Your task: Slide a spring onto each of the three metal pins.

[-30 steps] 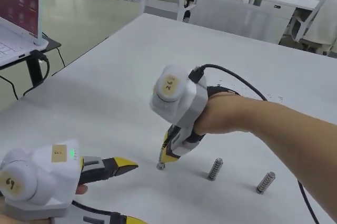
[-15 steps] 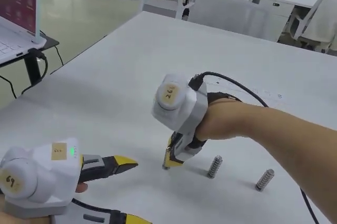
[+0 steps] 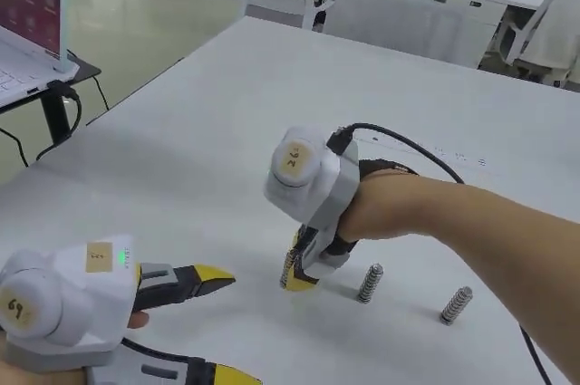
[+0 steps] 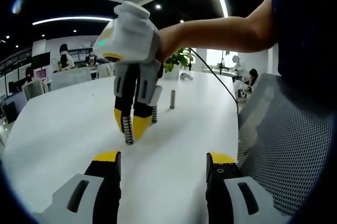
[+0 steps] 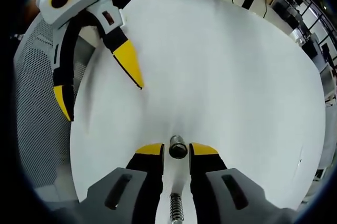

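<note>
Left gripper (image 3: 234, 326): jaws wide, empty, low over the table (image 3: 181, 131).
Right gripper (image 3: 297, 278): pinches the third spring (image 3: 289, 266) upright, its foot at the tabletop.
Middle spring (image 3: 369, 283), far spring (image 3: 457, 305): upright, likely done.
Left to do: probably seat the third spring and let go.

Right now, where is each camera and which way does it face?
Head view: on the headset, looking forward and down at the table; shows the forearm, right hand-held gripper and left hand-held gripper.
Left gripper view: on the left one, looking across the table at the right one gripping a spring; own open jaws at bottom.
Right gripper view: on the right one, looking down its jaws at the spring; left one upper left.
Shared: head and left gripper views both show the spring.
</note>
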Demonstrator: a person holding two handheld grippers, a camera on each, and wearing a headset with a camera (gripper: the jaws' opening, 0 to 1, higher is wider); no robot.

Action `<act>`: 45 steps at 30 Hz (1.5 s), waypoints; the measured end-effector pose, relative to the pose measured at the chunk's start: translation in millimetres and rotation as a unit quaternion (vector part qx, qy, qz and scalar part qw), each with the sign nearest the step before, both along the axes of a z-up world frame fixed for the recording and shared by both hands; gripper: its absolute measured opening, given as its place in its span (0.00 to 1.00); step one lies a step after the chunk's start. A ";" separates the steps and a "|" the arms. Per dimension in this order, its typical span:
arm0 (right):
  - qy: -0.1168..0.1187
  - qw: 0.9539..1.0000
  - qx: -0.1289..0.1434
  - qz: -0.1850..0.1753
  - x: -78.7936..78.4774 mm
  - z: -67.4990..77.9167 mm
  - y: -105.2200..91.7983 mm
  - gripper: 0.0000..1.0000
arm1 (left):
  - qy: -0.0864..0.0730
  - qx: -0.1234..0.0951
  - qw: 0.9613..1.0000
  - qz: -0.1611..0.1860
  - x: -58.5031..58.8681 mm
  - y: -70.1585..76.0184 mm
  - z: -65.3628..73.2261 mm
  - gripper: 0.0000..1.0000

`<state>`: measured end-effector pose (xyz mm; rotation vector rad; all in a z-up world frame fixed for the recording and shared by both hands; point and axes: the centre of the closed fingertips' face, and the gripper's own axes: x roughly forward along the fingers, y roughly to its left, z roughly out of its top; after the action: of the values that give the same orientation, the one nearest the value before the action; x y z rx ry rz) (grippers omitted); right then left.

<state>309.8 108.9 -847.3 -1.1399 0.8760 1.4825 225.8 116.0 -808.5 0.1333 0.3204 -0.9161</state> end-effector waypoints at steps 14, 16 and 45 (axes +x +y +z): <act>0.004 0.999 0.025 -0.027 -3.4 9.6 -14.2 0.20 | 0.000 0.002 1.000 0.001 3.5 -0.6 -0.9 0.61; 0.009 0.999 0.033 -0.032 -6.1 11.7 -14.6 0.20 | 0.000 0.001 1.000 0.002 3.3 -0.1 -1.2 0.61; 0.008 0.984 0.153 -0.095 -47.7 49.4 -42.7 0.22 | -0.003 -0.006 1.000 0.005 4.8 -4.6 3.1 0.64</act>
<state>262.0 66.2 -797.9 -0.7963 0.7156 1.4106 230.7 111.4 -805.4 0.1230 0.3091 -0.9083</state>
